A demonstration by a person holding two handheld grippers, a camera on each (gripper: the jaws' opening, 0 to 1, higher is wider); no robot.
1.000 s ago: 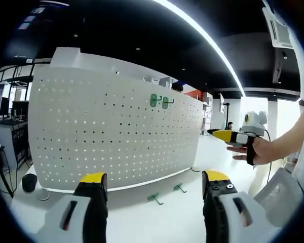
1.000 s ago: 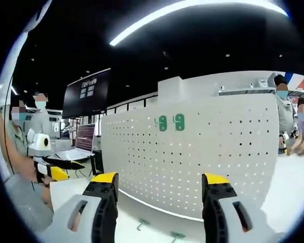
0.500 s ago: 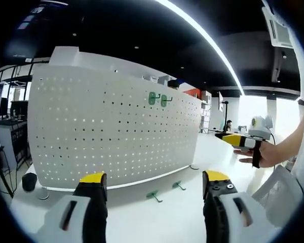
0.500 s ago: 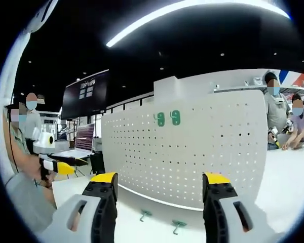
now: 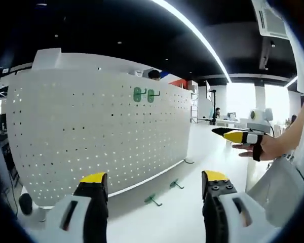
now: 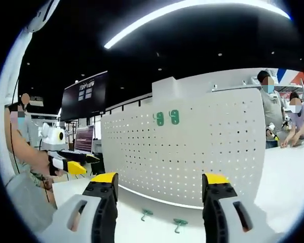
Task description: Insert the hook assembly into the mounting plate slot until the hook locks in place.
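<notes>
Both my left claw [image 5: 151, 188] and right claw [image 6: 160, 188] gape wide and empty before the pegboard [image 6: 192, 147], two green hooks [image 6: 161, 218] lying at its foot.

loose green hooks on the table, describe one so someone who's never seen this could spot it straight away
Start at the big white perforated pegboard standing upright on the white table. Along its foot lie two small green plastic hooks; take the one nearer the right gripper, the green hook. Unlike the two mounted green hooks high up, it lies loose, on the table.
</notes>
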